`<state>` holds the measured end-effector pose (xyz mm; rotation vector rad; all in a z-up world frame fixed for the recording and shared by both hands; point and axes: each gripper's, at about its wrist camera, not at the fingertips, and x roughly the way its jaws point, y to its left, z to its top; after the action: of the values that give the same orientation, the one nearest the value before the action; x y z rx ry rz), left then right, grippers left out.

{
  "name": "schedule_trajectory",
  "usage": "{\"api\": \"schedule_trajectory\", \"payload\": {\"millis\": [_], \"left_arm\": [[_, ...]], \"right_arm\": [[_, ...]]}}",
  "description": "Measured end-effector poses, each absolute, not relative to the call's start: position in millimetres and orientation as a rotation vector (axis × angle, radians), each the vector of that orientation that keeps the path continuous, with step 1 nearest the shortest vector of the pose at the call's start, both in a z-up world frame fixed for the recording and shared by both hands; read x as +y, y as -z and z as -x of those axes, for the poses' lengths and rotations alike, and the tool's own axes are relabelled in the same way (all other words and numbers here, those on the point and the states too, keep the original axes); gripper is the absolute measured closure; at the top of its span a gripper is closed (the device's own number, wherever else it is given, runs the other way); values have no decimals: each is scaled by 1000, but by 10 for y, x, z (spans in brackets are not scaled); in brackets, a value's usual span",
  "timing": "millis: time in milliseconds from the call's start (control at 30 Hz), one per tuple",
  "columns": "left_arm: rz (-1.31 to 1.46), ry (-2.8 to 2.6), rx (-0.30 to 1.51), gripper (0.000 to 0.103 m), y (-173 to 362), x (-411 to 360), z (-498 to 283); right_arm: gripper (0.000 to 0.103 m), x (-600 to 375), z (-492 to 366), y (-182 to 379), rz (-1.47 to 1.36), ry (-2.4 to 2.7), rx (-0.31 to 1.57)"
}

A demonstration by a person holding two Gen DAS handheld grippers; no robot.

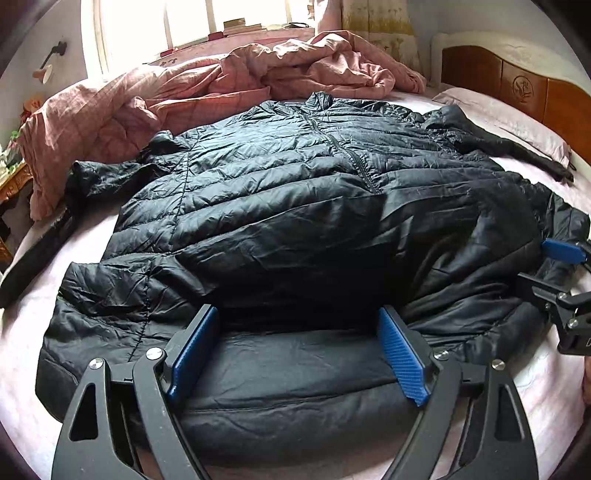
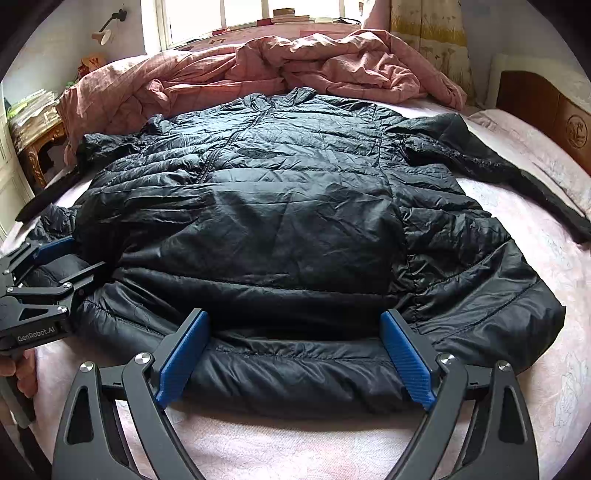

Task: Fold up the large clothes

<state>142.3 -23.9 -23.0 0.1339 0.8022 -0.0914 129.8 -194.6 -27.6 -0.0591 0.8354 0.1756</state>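
A black quilted puffer jacket [image 1: 295,192] lies face up on the bed, sleeves spread to both sides, its lower part folded up over the body. My left gripper [image 1: 299,312] is open; its blue pads [image 1: 192,350] straddle the near folded edge without pressing it. In the right wrist view the same jacket [image 2: 277,206] fills the middle, and my right gripper [image 2: 295,315] stands open over the near edge, pads [image 2: 406,358] wide apart. Each gripper also shows at the other view's edge: the right gripper [image 1: 543,266] and the left gripper [image 2: 85,254], both beside the jacket.
A crumpled pink quilt [image 1: 221,85] is heaped behind the jacket, under a window [image 1: 184,22]. A pink sheet [image 2: 295,443] covers the bed. A wooden headboard [image 1: 517,85] stands at the right and a carved nightstand [image 2: 40,147] at the left. A hand [image 2: 26,373] holds the left gripper.
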Motion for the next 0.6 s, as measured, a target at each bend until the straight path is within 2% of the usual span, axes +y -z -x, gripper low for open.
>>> {"api": "schedule_trajectory", "payload": {"millis": [167, 400, 600], "left_arm": [[-85, -10, 784, 17, 185, 248, -1441], [126, -85, 794, 18, 157, 1100, -1417], [133, -103, 778, 18, 131, 1223, -1279]], "right_arm": [[9, -2179, -1258, 193, 26, -123, 824], [9, -2800, -1339, 183, -103, 5, 854], [9, -3061, -1326, 123, -90, 129, 825]]}}
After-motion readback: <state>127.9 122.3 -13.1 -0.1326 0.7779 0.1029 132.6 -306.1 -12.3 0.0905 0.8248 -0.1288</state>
